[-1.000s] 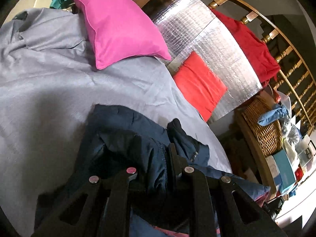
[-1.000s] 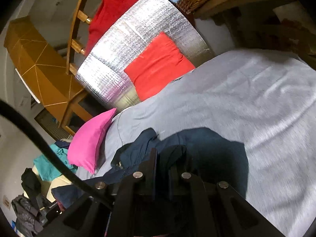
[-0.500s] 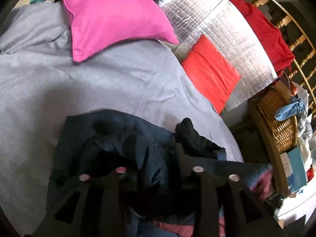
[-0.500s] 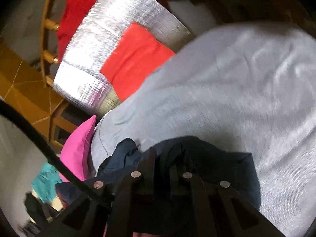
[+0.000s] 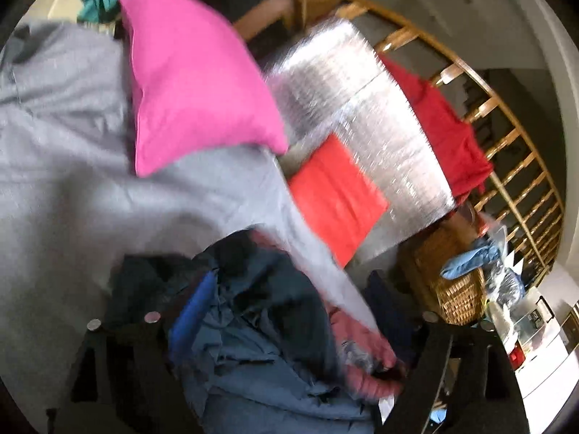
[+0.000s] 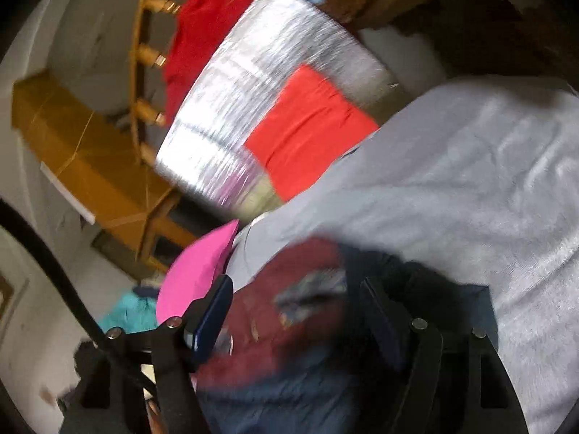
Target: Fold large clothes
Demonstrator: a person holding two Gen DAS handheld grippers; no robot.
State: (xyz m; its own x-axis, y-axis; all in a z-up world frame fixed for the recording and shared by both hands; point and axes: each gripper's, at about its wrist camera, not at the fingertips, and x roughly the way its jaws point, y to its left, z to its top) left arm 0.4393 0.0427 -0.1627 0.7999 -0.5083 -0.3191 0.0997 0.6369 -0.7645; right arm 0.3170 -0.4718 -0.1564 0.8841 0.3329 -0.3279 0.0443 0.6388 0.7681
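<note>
Seen from the left wrist, the left gripper (image 5: 289, 322), pinched on the dark navy padded jacket (image 5: 253, 311) a second ago, has just sprung apart, dropping it crumpled on the near grey bedsheet (image 5: 65, 188). From the right wrist, the right gripper (image 6: 296, 311) has likewise just opened; soft red lining (image 6: 289, 311) shows between its jaws.

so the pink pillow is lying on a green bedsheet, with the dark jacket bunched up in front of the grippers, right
Not quite: the bedsheet is grey, not green, as the left wrist view shows. The rest holds: the pink pillow lies on it and the dark jacket is bunched up in front of the grippers.
</note>
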